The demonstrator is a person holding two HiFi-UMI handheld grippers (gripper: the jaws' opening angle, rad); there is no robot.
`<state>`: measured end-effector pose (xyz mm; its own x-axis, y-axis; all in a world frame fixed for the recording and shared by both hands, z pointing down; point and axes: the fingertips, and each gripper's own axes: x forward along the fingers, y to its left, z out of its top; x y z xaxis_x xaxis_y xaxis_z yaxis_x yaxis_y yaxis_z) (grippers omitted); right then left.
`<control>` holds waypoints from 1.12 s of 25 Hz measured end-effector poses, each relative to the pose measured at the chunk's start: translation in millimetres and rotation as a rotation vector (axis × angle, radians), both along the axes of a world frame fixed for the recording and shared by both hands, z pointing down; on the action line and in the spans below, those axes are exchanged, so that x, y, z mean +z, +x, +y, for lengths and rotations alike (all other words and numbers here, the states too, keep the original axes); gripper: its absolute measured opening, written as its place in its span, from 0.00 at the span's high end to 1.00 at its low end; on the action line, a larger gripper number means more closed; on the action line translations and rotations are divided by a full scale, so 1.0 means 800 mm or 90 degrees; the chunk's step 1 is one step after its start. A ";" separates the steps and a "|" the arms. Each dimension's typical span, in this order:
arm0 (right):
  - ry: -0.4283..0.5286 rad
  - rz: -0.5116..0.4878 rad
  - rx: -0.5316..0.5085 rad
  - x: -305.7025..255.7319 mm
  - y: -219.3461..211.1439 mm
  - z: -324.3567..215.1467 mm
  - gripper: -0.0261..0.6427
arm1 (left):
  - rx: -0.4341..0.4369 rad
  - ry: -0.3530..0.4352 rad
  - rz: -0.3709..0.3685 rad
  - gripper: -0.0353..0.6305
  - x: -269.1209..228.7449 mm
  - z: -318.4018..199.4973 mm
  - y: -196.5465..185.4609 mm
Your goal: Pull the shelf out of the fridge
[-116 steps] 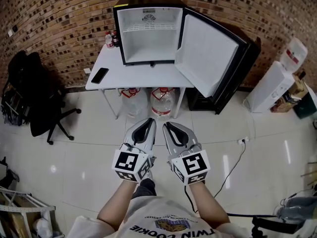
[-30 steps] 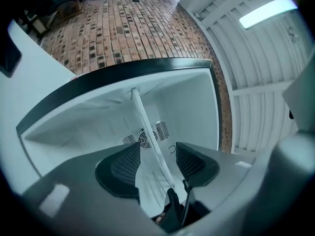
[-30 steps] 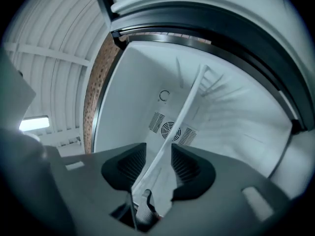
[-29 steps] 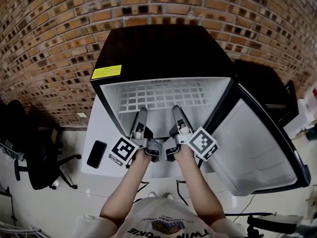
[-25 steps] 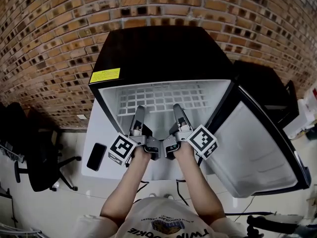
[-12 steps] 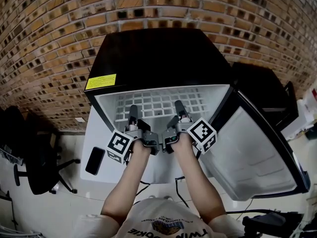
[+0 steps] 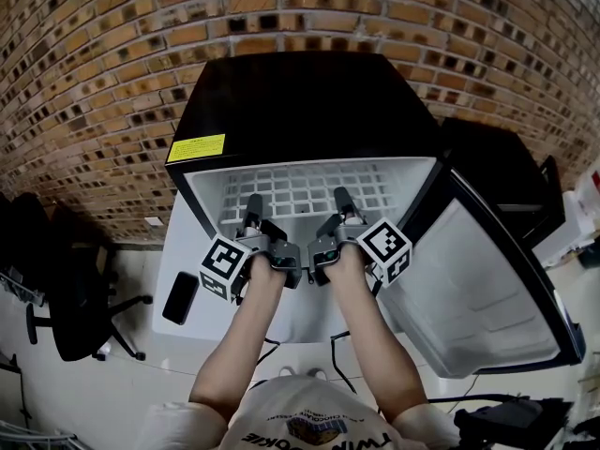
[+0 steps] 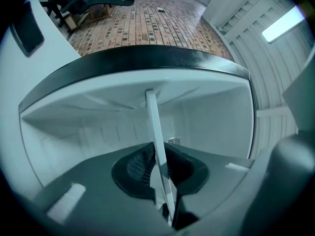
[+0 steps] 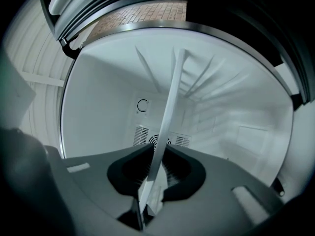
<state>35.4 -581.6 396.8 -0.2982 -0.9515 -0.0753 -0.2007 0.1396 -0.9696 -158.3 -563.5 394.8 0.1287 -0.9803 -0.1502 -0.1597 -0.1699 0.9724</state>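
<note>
A black mini fridge (image 7: 300, 101) stands open, and a white wire shelf (image 7: 309, 186) lies across its white inside. My left gripper (image 7: 251, 206) and right gripper (image 7: 342, 201) reach in side by side at the shelf's front edge. In the left gripper view the shelf's white front bar (image 8: 152, 122) runs between the jaws of the left gripper (image 8: 158, 163), which are closing with the pads pressing on it. The right gripper view shows the same bar (image 9: 172, 97) pinched in the right gripper (image 9: 156, 166), whose jaws are also closing.
The fridge door (image 7: 478, 289) hangs wide open at the right. The fridge sits on a white table (image 7: 178, 251) with a black phone (image 7: 180, 298) on its left part. A black office chair (image 7: 56, 289) stands at the left, a brick wall (image 7: 94, 54) behind.
Both grippers have pushed deeper into the fridge. Their jaws, wide open a second ago, have closed onto the shelf's front edge.
</note>
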 end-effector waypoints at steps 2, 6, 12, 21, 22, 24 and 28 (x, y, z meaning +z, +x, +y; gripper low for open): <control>-0.001 -0.004 0.006 0.000 0.001 0.009 0.89 | -0.004 0.002 0.003 0.91 -0.001 0.009 0.001; 0.008 -0.007 0.006 -0.002 0.001 0.031 0.89 | -0.006 0.017 0.002 0.91 -0.003 0.031 0.001; 0.010 -0.001 0.011 0.002 0.006 0.066 0.89 | 0.007 0.019 0.004 0.91 0.001 0.067 0.006; 0.008 -0.008 0.047 0.003 0.012 0.109 0.89 | 0.049 0.013 0.002 0.91 0.002 0.107 0.011; 0.008 -0.009 0.051 0.003 0.013 0.114 0.89 | 0.054 0.012 0.006 0.91 0.002 0.112 0.012; 0.010 -0.011 0.058 0.003 0.015 0.124 0.89 | 0.063 0.013 0.009 0.91 0.003 0.122 0.014; 0.012 -0.016 0.063 0.006 0.018 0.146 0.89 | 0.068 0.016 0.008 0.91 0.005 0.142 0.017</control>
<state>50.1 -464.6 401.7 -0.2005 -0.9746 -0.0994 -0.1900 0.1382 -0.9720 -144.6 -450.3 398.9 0.2308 -0.9567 -0.1771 -0.1265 -0.2100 0.9695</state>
